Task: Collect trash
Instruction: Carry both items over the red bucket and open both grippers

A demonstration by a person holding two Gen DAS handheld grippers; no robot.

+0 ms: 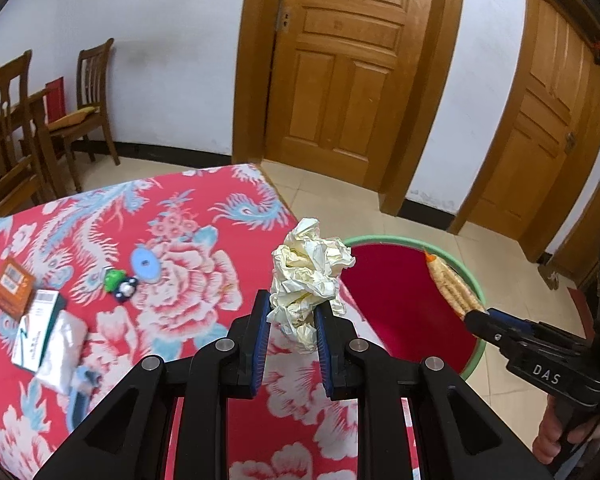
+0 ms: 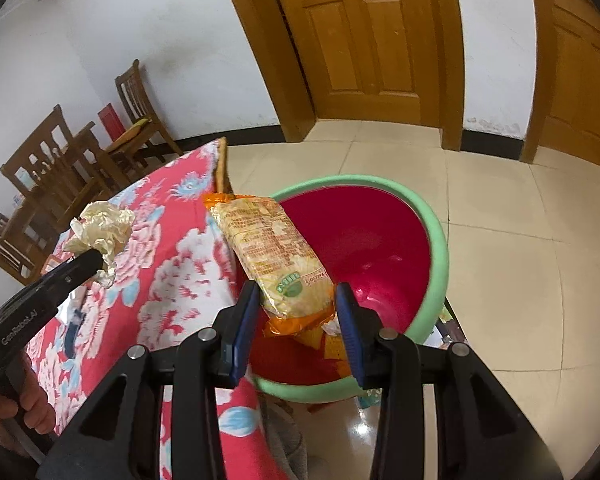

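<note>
My left gripper (image 1: 291, 312) is shut on a crumpled cream paper ball (image 1: 310, 276) and holds it above the right edge of the red floral table (image 1: 188, 240), beside the red basin with a green rim (image 1: 404, 308). My right gripper (image 2: 298, 300) is shut on a yellow and orange snack wrapper (image 2: 272, 252) and holds it over the basin (image 2: 364, 240). The right gripper with the wrapper (image 1: 456, 284) shows in the left wrist view. The left gripper with the paper ball (image 2: 100, 232) shows at the left of the right wrist view.
On the table's left lie an orange box (image 1: 12, 284), a white and green box (image 1: 36, 328), a tissue pack (image 1: 62, 352), a blue disc (image 1: 146, 264) and a small green and black toy (image 1: 118, 282). Wooden chairs (image 1: 88, 100) stand by the wall. The basin stands below the table's right edge on a tiled floor (image 2: 520, 280).
</note>
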